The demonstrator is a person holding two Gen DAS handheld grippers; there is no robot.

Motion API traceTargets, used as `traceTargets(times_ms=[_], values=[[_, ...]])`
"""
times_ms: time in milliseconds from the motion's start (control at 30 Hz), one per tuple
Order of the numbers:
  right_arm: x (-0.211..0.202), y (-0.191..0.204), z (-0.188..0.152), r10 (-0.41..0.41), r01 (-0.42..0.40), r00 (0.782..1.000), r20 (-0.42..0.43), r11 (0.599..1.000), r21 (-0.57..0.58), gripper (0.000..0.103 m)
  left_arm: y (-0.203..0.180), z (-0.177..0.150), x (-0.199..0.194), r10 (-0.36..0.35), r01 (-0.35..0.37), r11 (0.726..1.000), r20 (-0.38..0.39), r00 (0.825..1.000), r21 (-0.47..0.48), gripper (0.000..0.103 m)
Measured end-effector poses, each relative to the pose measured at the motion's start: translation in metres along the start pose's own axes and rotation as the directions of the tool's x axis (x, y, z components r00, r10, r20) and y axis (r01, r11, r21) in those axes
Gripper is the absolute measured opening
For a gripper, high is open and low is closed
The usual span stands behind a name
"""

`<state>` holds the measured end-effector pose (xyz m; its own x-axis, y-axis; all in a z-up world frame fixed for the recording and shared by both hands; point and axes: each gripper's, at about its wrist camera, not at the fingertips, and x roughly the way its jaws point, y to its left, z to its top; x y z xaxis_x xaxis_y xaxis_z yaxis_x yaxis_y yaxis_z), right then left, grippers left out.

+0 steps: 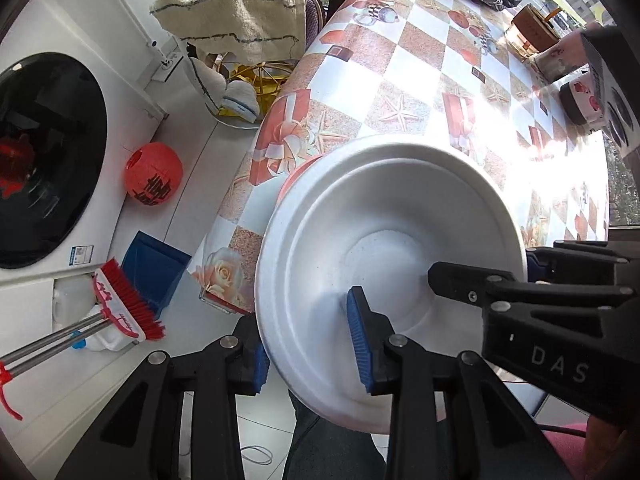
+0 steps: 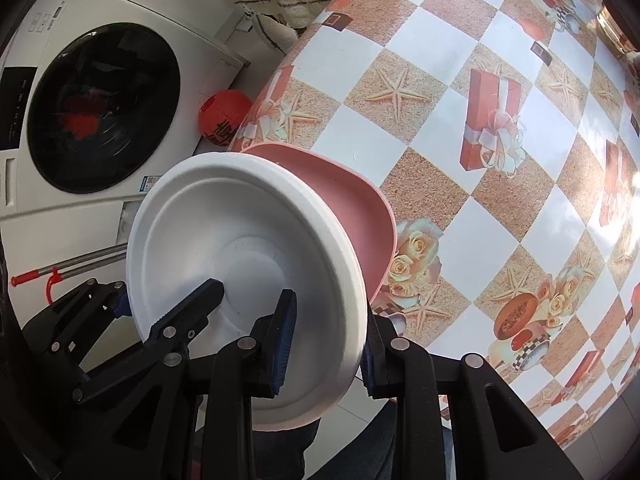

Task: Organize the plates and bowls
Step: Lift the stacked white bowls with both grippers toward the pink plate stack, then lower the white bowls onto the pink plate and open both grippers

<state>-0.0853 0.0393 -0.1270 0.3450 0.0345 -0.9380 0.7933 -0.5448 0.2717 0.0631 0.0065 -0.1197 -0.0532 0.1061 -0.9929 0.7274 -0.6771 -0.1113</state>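
Observation:
A white bowl (image 1: pixel 384 248) is held tilted off the near table edge, its hollow facing me. My left gripper (image 1: pixel 312 356) is shut on its near-left rim, one blue pad inside, one outside. My right gripper (image 2: pixel 326 344) is shut on the opposite rim of the same white bowl (image 2: pixel 240 240); it shows in the left wrist view (image 1: pixel 480 280) at the right. A pink plate (image 2: pixel 352 208) lies on the table edge just behind the bowl; only a sliver of it shows in the left wrist view (image 1: pixel 296 180).
The table has a checkered patterned cloth (image 2: pixel 500 152). Patterned mugs (image 1: pixel 576 96) and a wooden box (image 1: pixel 528 32) stand at its far right. A washing machine (image 1: pixel 52 152), red lantern (image 1: pixel 154 174), broom (image 1: pixel 120 304) and blue dustpan (image 1: pixel 156 264) are on the left.

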Motion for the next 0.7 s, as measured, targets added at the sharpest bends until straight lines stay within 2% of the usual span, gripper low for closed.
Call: traceTargets(times_ms=[167, 300, 333, 400, 467, 533, 567, 600, 700], values=[[0.015, -0.003, 0.005, -0.025, 0.026, 1.000, -0.019, 0.999, 0.048, 0.031, 0.002, 0.007, 0.018, -0.021, 0.023, 0.999, -0.033, 0.999, 0.045, 0.037], [0.023, -0.004, 0.009, -0.018, 0.020, 1.000, -0.019, 0.997, 0.074, 0.032, 0.002, 0.009, 0.023, 0.031, -0.029, 0.994, -0.021, 0.999, 0.110, 0.040], [0.022, -0.004, 0.008, -0.026, 0.027, 1.000, -0.016, 0.997, 0.077, 0.035, 0.002, 0.009, 0.022, 0.054, -0.052, 0.991, -0.015, 0.998, 0.126, 0.040], [0.016, -0.005, 0.005, -0.052, 0.052, 0.999, -0.003, 0.995, 0.086, 0.083, 0.002, 0.009, 0.017, 0.076, -0.076, 0.984, 0.006, 0.997, 0.158, 0.041], [0.004, -0.009, -0.001, -0.069, 0.066, 0.997, 0.031, 0.994, 0.086, 0.087, 0.001, 0.007, 0.005, 0.073, -0.080, 0.976, 0.043, 0.996, 0.203, 0.045], [-0.005, -0.013, -0.005, -0.085, 0.081, 0.996, 0.036, 0.992, 0.093, 0.087, -0.001, 0.004, -0.009, 0.061, -0.077, 0.967, 0.071, 0.996, 0.242, 0.062], [-0.009, -0.016, -0.007, -0.099, 0.096, 0.995, 0.028, 0.990, 0.102, 0.088, -0.002, 0.002, -0.015, 0.053, -0.072, 0.963, 0.077, 0.996, 0.260, 0.066], [-0.012, -0.019, -0.009, -0.113, 0.110, 0.993, 0.016, 0.988, 0.107, 0.101, -0.003, 0.001, -0.021, 0.049, -0.071, 0.958, 0.084, 0.995, 0.279, 0.070], [-0.026, -0.023, -0.013, -0.118, 0.113, 0.992, 0.034, 0.986, 0.121, 0.103, -0.010, -0.002, -0.034, 0.094, -0.113, 0.939, 0.071, 0.993, 0.326, 0.081]])
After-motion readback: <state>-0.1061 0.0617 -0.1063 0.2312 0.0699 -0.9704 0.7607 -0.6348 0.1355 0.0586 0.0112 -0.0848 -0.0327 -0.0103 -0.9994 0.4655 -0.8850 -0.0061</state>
